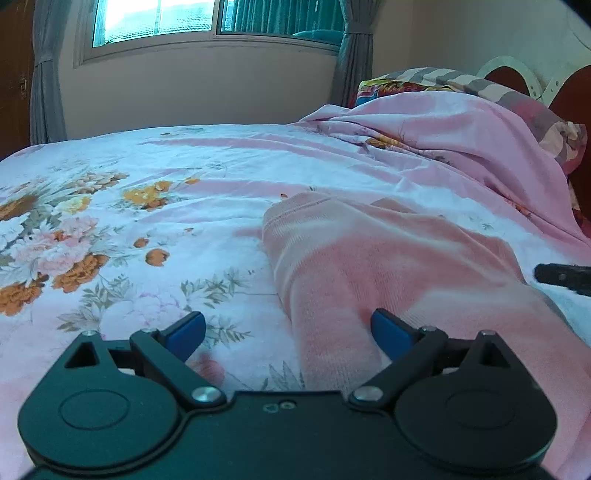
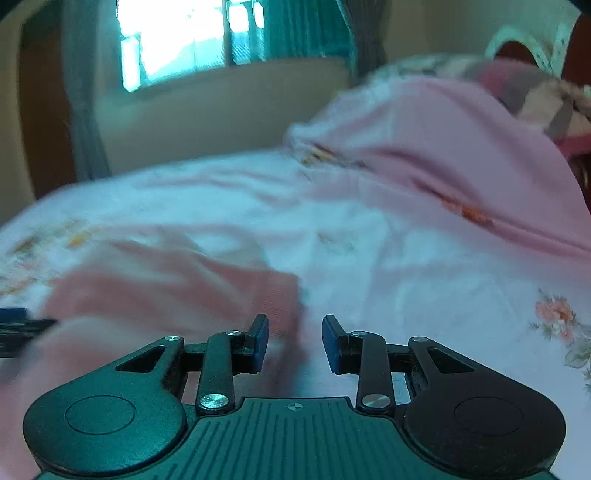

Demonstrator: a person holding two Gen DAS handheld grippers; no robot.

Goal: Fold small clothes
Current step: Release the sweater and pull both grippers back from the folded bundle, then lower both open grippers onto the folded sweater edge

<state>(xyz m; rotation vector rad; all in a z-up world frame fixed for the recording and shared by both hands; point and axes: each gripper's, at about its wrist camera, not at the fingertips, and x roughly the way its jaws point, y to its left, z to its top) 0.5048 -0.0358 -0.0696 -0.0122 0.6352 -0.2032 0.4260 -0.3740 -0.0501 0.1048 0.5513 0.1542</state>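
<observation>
A small pink knit garment (image 1: 369,258) lies flat on the floral bedsheet (image 1: 110,221). My left gripper (image 1: 288,332) is open wide, low over the garment's left edge, with its right finger over the cloth and its left finger over the sheet. The tip of the right gripper (image 1: 565,277) shows at the right edge of the left wrist view. In the blurred right wrist view the garment (image 2: 166,291) lies left of centre. My right gripper (image 2: 294,341) is open and empty over the garment's right edge. The left gripper's tip (image 2: 18,328) shows at the far left.
A bunched pink blanket (image 1: 461,140) and striped pillows (image 1: 517,96) lie at the right rear of the bed. A wall with a window (image 1: 207,18) and grey curtains (image 1: 48,74) stands beyond the far edge of the bed. A headboard (image 1: 572,92) stands at the right.
</observation>
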